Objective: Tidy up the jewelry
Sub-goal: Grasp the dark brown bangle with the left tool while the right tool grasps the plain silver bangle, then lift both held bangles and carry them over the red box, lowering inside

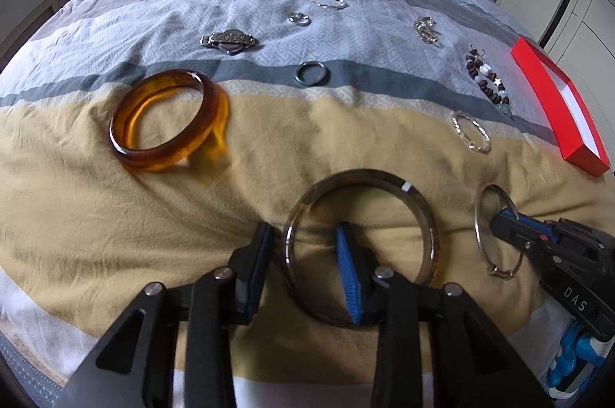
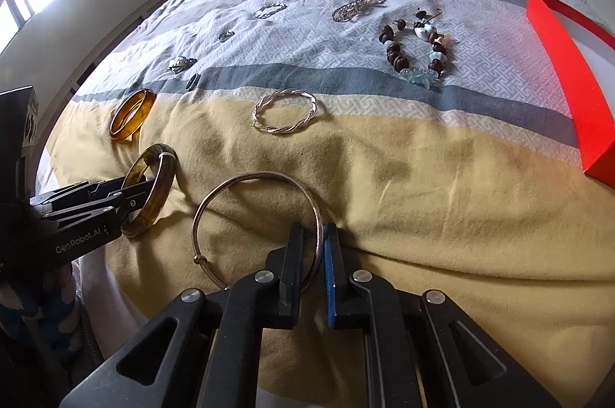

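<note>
My left gripper (image 1: 303, 235) is open, its jaws astride the left rim of a brown translucent bangle (image 1: 419, 212) that lies on the yellow bedspread; one finger sits inside the ring, one outside. The same bangle shows in the right wrist view (image 2: 161, 189). My right gripper (image 2: 313, 235) has its jaws nearly closed around the rim of a thin silver bangle (image 2: 230, 185), also seen in the left wrist view (image 1: 480, 235). A red box (image 2: 569, 85) stands at the right.
On the bed lie an amber bangle (image 1: 169, 116), a twisted silver hoop (image 2: 286, 116), a wooden bead bracelet (image 2: 415, 50), a small metal ring (image 1: 312, 73), a watch (image 1: 228, 41) and several small silver pieces farther back.
</note>
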Tool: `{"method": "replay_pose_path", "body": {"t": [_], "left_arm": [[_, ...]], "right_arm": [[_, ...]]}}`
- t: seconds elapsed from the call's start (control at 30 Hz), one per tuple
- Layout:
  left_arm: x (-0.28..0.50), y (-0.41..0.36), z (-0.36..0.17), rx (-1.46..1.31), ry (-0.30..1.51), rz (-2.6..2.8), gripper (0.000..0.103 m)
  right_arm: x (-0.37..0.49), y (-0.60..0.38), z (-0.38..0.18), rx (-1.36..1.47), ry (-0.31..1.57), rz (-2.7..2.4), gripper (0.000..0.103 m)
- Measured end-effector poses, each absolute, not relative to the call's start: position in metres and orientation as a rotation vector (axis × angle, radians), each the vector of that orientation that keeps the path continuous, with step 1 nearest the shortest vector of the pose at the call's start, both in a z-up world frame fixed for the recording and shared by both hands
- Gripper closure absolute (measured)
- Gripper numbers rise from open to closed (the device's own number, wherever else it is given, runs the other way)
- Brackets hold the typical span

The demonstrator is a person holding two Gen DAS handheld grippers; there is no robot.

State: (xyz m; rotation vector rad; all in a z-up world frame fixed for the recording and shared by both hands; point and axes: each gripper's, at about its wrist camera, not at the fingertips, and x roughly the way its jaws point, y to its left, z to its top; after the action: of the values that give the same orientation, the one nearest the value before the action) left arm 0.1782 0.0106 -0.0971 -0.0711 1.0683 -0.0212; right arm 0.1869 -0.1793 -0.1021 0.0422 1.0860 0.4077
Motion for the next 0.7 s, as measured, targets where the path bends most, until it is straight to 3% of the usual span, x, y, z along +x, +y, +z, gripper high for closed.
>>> {"method": "replay_pose_path", "body": {"t": [0.1,0.7], "left_arm": [[0.175,0.006,-0.093,-0.038,1.063,-0.009,0.094],[0.119,-0.012,-0.031,-0.005,0.984,0.031,0.095]], "right_arm": [[0.183,-0.178,-0.094,0.010,1.067,0.395,0.098],[0.113,-0.208,-0.003,-0.019,0.899,0.320,0.098]]}}
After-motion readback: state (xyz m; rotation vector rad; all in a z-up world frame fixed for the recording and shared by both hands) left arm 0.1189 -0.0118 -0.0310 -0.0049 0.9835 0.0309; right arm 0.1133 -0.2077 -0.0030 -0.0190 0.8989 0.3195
